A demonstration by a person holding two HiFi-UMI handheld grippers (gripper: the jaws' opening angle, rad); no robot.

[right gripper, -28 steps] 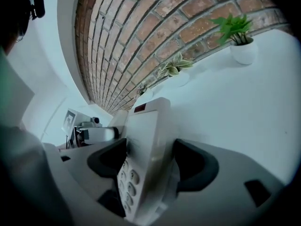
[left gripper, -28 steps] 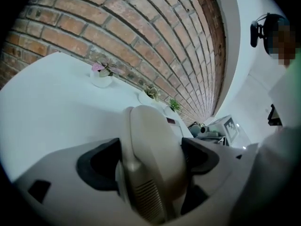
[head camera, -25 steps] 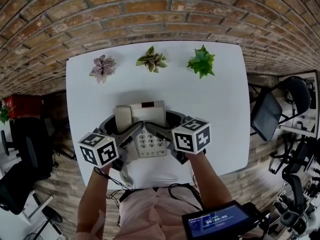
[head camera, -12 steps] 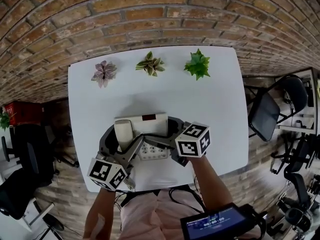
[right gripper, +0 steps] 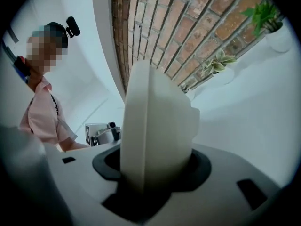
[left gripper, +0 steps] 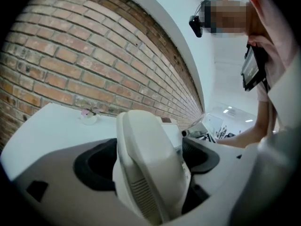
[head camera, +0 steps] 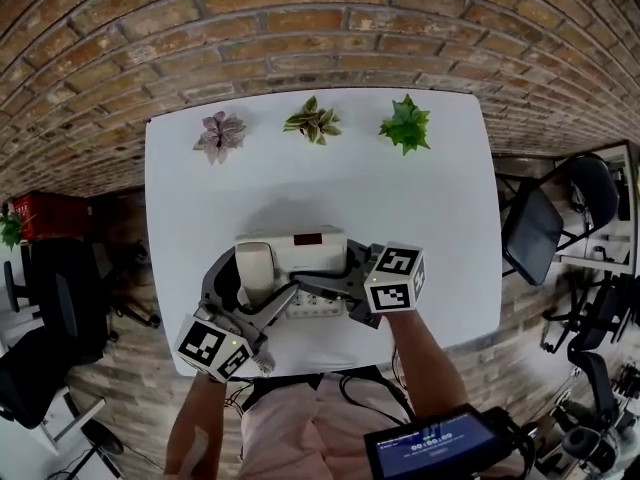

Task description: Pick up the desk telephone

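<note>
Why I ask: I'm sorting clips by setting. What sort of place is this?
Probably an office or lab workspace: a white table set against a brick wall, a desk telephone at it, and black office chairs standing alongside.

The desk telephone (head camera: 290, 260) is showing cream-white. The table (head camera: 440, 208) under the telephone is showing plain white. Beyond the telephone, a purple-pink plant (head camera: 221, 133), a variegated plant (head camera: 313, 121) striped green and cream, and a bright green plant (head camera: 405, 123) are standing. Farther beyond, the brick wall (head camera: 300, 28) is running red-brown with pale mortar lines.
</note>
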